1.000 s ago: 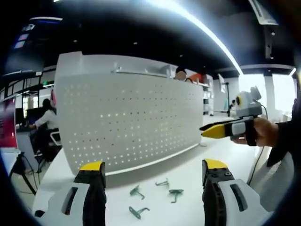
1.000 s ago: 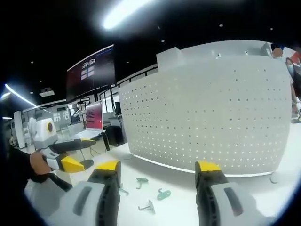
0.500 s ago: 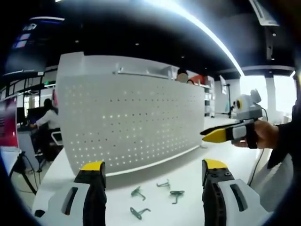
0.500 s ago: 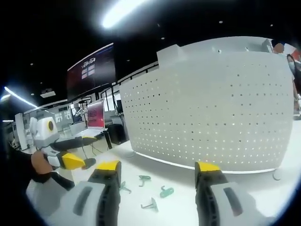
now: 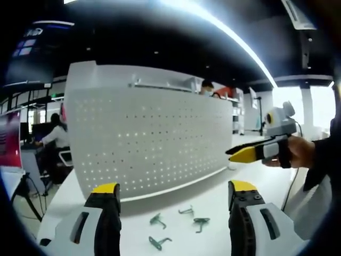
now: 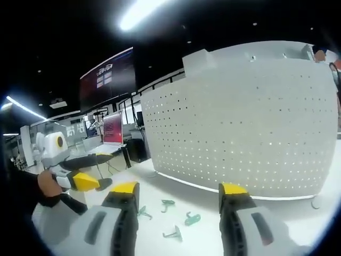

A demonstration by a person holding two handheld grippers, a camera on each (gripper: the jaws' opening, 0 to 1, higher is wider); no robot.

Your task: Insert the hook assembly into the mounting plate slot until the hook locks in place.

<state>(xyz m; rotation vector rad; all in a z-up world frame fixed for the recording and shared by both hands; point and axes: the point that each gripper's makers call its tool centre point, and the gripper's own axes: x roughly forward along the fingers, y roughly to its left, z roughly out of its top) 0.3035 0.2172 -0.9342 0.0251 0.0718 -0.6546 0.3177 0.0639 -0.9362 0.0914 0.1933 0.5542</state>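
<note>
Both hand-held grippers, left (image 5: 168, 200) and right (image 6: 176, 200), gape empty above green hooks (image 5: 157, 219) lying loose on the surface (image 5: 213, 200) before the pegboard (image 5: 149, 138); thin hooks risk slipping from jaws.

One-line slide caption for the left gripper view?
Open hand-held gripper faces a white pegboard, green hooks lying loose on the table.

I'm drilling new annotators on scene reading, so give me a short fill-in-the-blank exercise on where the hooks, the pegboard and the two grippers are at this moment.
1. The green hooks lie on the white ____.
2. The perforated mounting plate stands ____ behind the hooks.
3. The left gripper has its jaws ____, holding nothing.
4. The tips of the right gripper are coloured ____.

Missing words: table; upright; open; yellow
</note>
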